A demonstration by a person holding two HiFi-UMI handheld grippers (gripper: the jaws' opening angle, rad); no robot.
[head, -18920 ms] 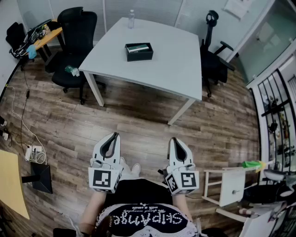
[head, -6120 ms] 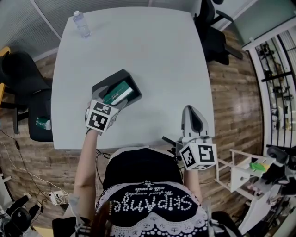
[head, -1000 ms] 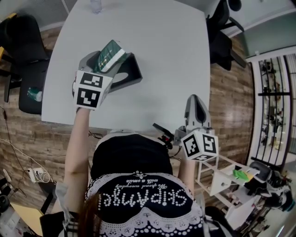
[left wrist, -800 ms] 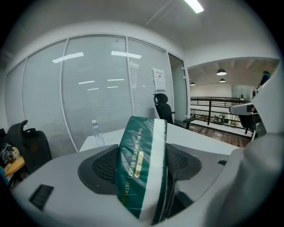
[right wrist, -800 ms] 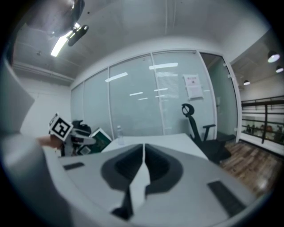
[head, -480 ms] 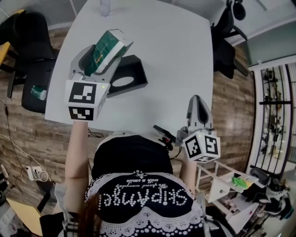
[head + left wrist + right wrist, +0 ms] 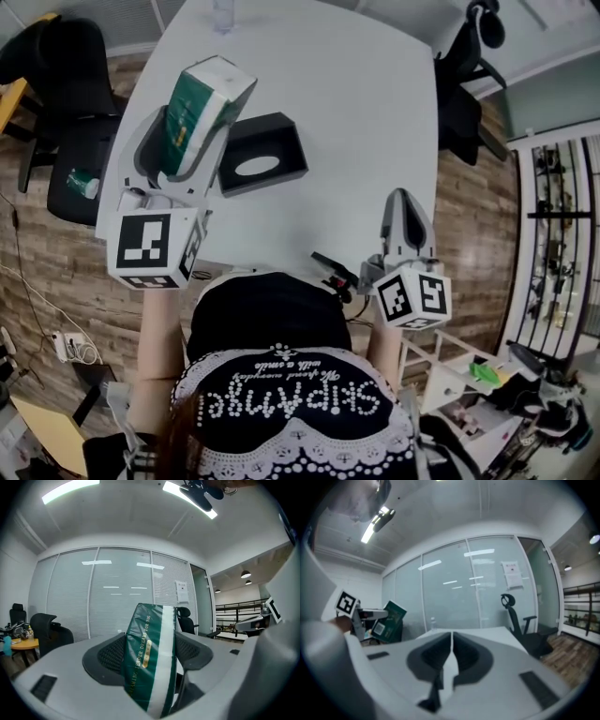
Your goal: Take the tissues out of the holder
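Note:
A green and white tissue pack (image 7: 199, 112) is lifted high above the white table (image 7: 356, 122), clamped between the jaws of my left gripper (image 7: 192, 127). In the left gripper view the tissue pack (image 7: 151, 660) stands upright between the two pads. The black holder (image 7: 262, 153) lies on the table below and to the right of the pack, its oval opening showing. My right gripper (image 7: 405, 217) is shut with nothing in it, at the table's near edge. In the right gripper view the tissue pack (image 7: 390, 620) shows at left, and the right gripper (image 7: 451, 660) points over the tabletop.
A water bottle (image 7: 222, 13) stands at the table's far edge. Black office chairs stand left (image 7: 66, 75) and right (image 7: 469, 84) of the table. A white shelf unit (image 7: 450, 384) with small items is at my lower right. Wood floor surrounds the table.
Over the last second my left gripper has raised the tissue pack higher and toward me, well clear of the holder. The right gripper has stayed put.

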